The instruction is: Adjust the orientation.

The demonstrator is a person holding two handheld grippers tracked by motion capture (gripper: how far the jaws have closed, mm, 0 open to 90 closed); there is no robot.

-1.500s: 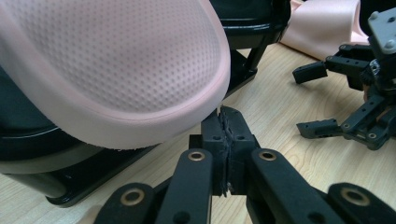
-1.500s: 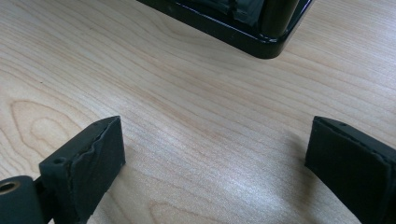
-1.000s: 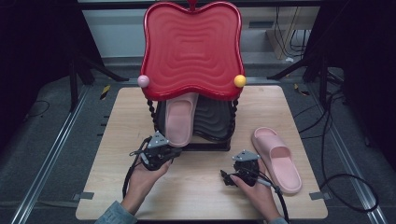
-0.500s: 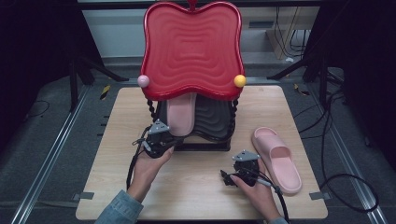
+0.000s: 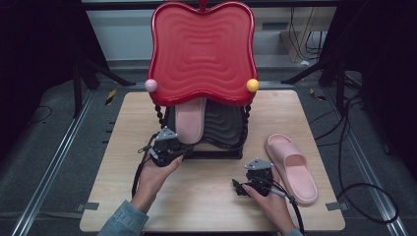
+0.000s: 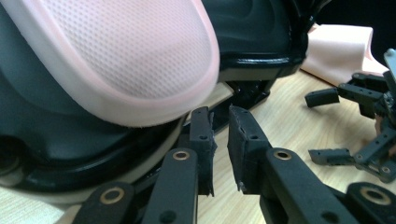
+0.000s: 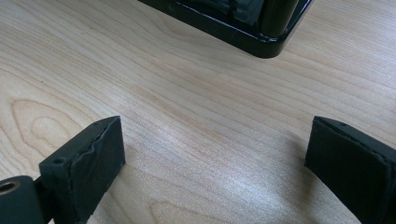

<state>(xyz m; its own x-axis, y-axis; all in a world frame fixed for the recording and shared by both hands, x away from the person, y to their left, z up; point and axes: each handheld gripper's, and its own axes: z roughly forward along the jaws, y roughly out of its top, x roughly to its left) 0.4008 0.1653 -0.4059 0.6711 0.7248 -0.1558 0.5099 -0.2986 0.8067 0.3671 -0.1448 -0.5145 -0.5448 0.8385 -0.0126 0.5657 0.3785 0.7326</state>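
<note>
While the light wooden tabletop (image 5: 216, 206) sits on a grey floor with metal rails (image 5: 44, 182) at its sides, dark curtains and black stand legs (image 5: 83, 69) close off the room behind, and loose cables (image 5: 344, 162) trail on the right. Black plastic shoe rack (image 5: 223, 125) stands at table centre under a glossy red wavy-edged tray top (image 5: 202, 49) with a pink ball (image 5: 151, 85) and a yellow ball (image 5: 253, 85) at its front corners. One pale pink foam slipper (image 5: 190, 120) lies sole-up on the rack's lower shelf, heel end toward the person; in the left gripper view its dotted sole (image 6: 126, 56) overhangs the shelf lip just above and left of the jaws. Left gripper (image 5: 169, 147), held in the left hand (image 5: 155, 177), sits right at the rack's front edge below that slipper's heel. Its jaws have just been opening: narrow gap now, nothing between the pads (image 6: 243, 140), not touching the slipper. Second matching pink slipper (image 5: 292, 167) lies strap-up on the table, right of the rack, just beside the right gripper (image 5: 246, 184). Right gripper rests low over bare wood in the right hand (image 5: 273, 206), jaws spread wide, empty; right gripper view shows the rack's base corner (image 7: 261, 44) ahead, well apart from the pads (image 7: 93, 158).
</note>
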